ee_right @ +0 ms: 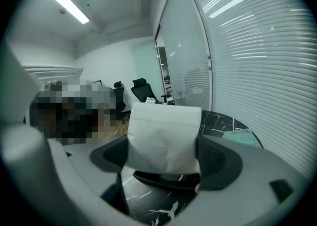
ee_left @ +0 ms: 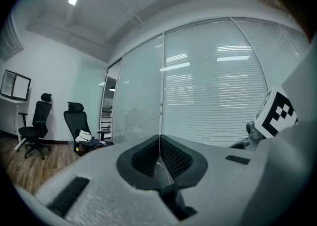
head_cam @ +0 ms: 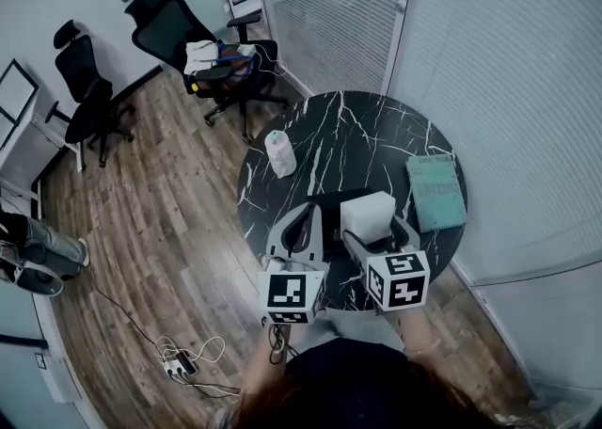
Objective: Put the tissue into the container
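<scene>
— What does the right gripper [ee_right: 166, 156] have?

— Its jaws are clamped on the tissue [ee_right: 163, 138], one dark pad pressing each side. In the head view the right gripper [head_cam: 376, 227] carries the tissue [head_cam: 368, 215] over the near part of the black marble table [head_cam: 376, 126].

— How does the tissue look?

— It is a soft white block that stands up above the pads. Its top edge is squared, with a faint crease running just under it. The side facing the gripper's camera is plain white and bulges a little where the pads squeeze it.

— What lies under it?

— A dark curved rim [ee_right: 163, 179] shows just below the jaws. I cannot tell what it belongs to.

— And the left gripper [ee_left: 159, 156]?

— Its jaws are pressed together with nothing between them. In the head view the left gripper [head_cam: 307, 222] is just beside the right one, on its left.

— Any writing?

— Each gripper's cube bears black-and-white square markers. A teal book [head_cam: 435, 192] lies on the table to the right of the right gripper, a little ahead of it. The print on its cover is too small to read. A pale upright bundle [head_cam: 279, 152] stands ahead of the left gripper's tips, and I can make out no lettering on it.
</scene>
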The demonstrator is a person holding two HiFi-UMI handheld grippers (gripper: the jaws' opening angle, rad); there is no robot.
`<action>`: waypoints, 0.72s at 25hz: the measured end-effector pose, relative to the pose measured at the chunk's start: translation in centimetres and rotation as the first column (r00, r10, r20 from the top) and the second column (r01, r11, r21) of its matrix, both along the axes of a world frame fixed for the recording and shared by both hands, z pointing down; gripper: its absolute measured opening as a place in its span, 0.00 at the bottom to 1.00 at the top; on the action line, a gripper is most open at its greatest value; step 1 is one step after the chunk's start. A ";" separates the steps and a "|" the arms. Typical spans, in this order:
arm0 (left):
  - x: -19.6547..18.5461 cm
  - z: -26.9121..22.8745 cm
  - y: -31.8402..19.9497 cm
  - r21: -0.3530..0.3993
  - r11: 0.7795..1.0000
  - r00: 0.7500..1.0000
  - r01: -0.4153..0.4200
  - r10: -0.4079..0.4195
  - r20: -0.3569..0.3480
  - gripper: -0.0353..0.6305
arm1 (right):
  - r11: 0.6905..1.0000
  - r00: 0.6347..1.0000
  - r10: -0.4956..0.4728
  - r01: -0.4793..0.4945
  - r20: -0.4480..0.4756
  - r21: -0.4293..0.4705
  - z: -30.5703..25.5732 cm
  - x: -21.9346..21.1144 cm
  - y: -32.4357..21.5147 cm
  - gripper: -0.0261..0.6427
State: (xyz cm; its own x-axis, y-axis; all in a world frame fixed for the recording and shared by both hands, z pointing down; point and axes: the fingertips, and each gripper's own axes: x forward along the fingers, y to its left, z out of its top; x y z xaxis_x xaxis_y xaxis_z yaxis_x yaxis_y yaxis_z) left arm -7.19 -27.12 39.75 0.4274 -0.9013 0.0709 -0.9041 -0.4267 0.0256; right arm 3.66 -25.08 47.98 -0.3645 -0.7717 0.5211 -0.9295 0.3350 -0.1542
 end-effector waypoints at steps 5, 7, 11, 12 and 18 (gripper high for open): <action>-0.2 0.7 -1.0 -0.011 1.000 1.000 0.016 -0.016 -0.002 0.10 | 0.999 1.000 -0.014 0.014 -0.005 -0.048 1.5 -0.1 -0.9 0.66; -0.2 0.9 -1.4 -0.016 1.000 1.000 0.020 -0.020 -0.003 0.10 | 0.998 1.000 -0.021 0.021 -0.011 -0.063 2.0 -0.2 -1.2 0.66; -0.2 1.1 -2.1 -0.026 0.999 1.000 0.026 -0.026 -0.007 0.10 | 0.994 0.999 -0.036 0.034 -0.017 -0.101 3.1 -0.5 -1.6 0.66; -0.2 1.2 -2.3 -0.028 0.999 1.000 0.027 -0.027 -0.007 0.10 | 0.993 0.999 -0.036 0.034 -0.018 -0.117 3.4 -0.5 -1.7 0.66; 0.0 1.9 -3.4 -0.038 0.999 0.999 0.031 -0.032 -0.011 0.10 | 0.980 0.999 -0.034 0.030 -0.015 -0.196 5.5 -0.2 -2.3 0.66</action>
